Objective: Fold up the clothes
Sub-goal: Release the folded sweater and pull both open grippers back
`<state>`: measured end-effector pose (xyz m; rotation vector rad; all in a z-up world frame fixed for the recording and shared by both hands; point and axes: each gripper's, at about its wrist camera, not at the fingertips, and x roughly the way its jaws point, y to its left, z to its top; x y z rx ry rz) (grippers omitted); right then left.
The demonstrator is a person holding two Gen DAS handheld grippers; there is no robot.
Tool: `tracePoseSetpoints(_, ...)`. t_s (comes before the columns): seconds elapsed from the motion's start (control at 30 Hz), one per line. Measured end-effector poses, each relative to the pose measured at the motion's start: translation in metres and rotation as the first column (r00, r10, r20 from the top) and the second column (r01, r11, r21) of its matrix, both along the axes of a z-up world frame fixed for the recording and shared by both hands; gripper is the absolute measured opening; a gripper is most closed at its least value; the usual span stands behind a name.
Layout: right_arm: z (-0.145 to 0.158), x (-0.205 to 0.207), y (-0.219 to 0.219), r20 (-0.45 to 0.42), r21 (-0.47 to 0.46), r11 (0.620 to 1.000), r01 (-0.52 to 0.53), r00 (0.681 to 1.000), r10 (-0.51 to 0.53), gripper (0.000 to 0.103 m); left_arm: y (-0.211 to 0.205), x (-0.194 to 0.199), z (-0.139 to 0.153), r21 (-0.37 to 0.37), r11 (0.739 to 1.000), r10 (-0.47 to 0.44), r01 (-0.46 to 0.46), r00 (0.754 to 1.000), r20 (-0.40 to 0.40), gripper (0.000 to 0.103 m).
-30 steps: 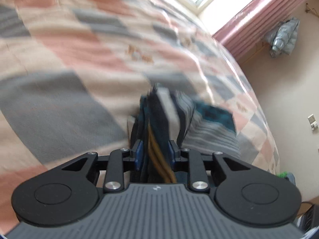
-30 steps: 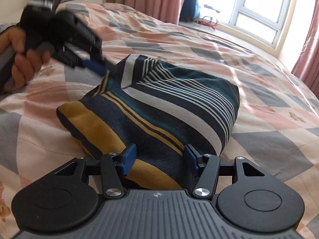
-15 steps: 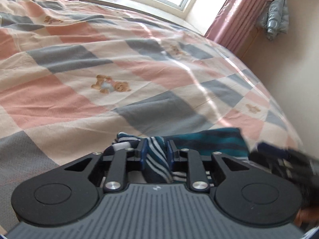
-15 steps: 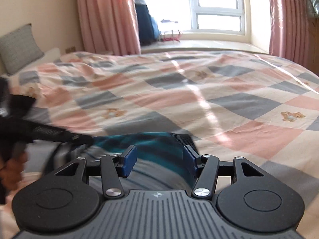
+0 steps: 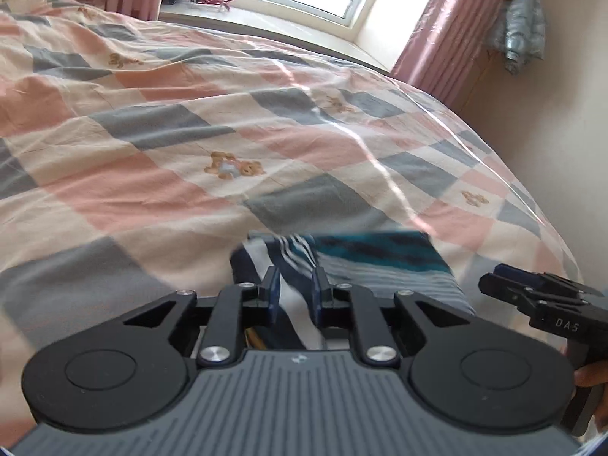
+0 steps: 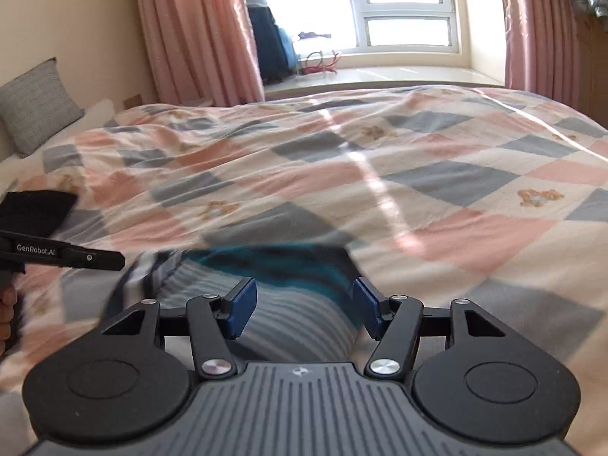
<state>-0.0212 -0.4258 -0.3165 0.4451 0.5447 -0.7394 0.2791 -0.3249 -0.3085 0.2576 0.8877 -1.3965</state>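
The left claw (image 5: 295, 293) has blue pads squeezed tight on a fold of the soft striped shirt of dark blue, white and teal cloth (image 5: 380, 258). The shirt lies on the near part of the bed, a bit blurry. The right claw (image 6: 301, 309) has its blue pads wide apart, with the shirt (image 6: 281, 304) lying under and between them, and they do not pinch it.

White letters on the side of the right claw (image 5: 547, 304) read "DAS". White letters on the side of the left claw (image 6: 62, 256) read "GenRobot.AI". A bit of a hand (image 6: 7, 315) shows at the left edge.

The bed has a soft quilt with pink, grey and cream squares (image 5: 152, 159), and little brown teddy bears (image 5: 233, 165) are on it. It is a bit wrinkly. A grey square pillow (image 6: 38, 106) leans at the far left. Shiny pink curtains (image 6: 197, 34) hang on both sides of a bright white window (image 6: 402, 3) at the far end of the room. The walls are cream.
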Motion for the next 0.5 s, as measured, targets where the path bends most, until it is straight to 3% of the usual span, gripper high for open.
tracePoseSetpoints(0.17,-0.014,-0.004,0.063,-0.087,0.028,0.999,-0.044,0.995,0.047,0.059,0.051,-0.049,-0.012,0.053,0.995,-0.082,0.081,0.996,0.019,0.013)
tracePoseSetpoints(0.27,-0.045,0.014,0.070,-0.161,0.058,0.996,-0.063,0.984,0.072,0.058,0.051,-0.057,-0.046,0.125,0.991,-0.055,0.050,0.998,0.038,0.015)
tracePoseSetpoints(0.33,-0.052,0.027,0.069,-0.230,0.034,0.995,-0.096,0.968,0.102,0.060,0.046,-0.054,-0.050,0.145,0.989,-0.037,0.032,0.999,0.032,0.015)
tracePoseSetpoints(0.5,-0.015,0.014,0.057,-0.185,0.151,0.988,-0.044,0.980,0.072,0.059,0.043,-0.055,-0.021,0.230,0.972,0.025,-0.038,0.998,0.058,0.014)
